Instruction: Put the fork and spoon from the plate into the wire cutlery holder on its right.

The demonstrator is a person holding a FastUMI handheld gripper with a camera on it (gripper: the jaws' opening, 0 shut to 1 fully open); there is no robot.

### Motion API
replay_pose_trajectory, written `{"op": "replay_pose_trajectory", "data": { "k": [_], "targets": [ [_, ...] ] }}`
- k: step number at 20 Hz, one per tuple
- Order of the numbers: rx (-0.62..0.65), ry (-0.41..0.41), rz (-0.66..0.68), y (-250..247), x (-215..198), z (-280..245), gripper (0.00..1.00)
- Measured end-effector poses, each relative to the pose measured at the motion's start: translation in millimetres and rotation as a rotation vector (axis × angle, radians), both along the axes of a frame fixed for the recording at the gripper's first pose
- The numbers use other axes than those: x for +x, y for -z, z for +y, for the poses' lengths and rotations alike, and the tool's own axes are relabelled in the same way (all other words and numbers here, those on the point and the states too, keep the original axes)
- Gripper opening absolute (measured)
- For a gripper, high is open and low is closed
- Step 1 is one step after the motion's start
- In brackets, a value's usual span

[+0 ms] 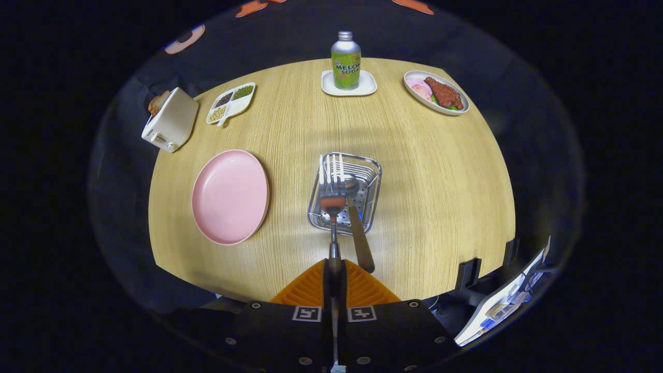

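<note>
Wooden table (pixel 414 171), seen from above along the gripper's fingers. Around the work area: white toaster (pixel 170 126) at 10 o'clock from the wire cutlery holder (pixel 346 194), a divided dish (pixel 231 103) of beans and grains just right of it, a soda can (pixel 346 60) on a white coaster (pixel 349 85) at 12 o'clock, and an oval plate of food (pixel 436 92) at 1 o'clock. All stand well apart from the holder; nothing lies between fingers and holder.

Pink plate (pixel 230 197) sits at 9 o'clock from the holder, bare.

Gripper (pixel 334 282) is held above the table's near edge, pointing over the holder from 6 o'clock, looking steeply down.

Orange fingers (pixel 305 287) are pressed together on the handle of the fork (pixel 332 194), whose tines reach over the holder's far rim (a reddish reflection shows on its neck). The spoon (pixel 357 217) already leans in the holder, bowl inside, handle sticking out over the near rim toward 5 o'clock, just beside the fork's stem.
</note>
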State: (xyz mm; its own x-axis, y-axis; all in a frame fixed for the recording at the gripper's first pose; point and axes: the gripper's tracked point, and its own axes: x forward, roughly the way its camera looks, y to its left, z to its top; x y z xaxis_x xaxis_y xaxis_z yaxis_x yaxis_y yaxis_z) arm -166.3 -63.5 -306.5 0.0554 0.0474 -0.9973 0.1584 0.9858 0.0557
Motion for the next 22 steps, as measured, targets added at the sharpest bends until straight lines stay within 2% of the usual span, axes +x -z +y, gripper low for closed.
{"op": "replay_pose_trajectory", "data": {
  "k": [9,14,17,22],
  "targets": [
    [0.057,-0.065,0.161,9.8,-1.5,-3.5,0.04],
    [0.094,-0.016,0.226,12.9,3.7,-2.9,0.05],
    [0.080,-0.018,0.208,13.0,13.3,-4.8,0.06],
    [0.082,0.053,0.176,13.0,28.6,-9.4,0.09]
  ]
}}
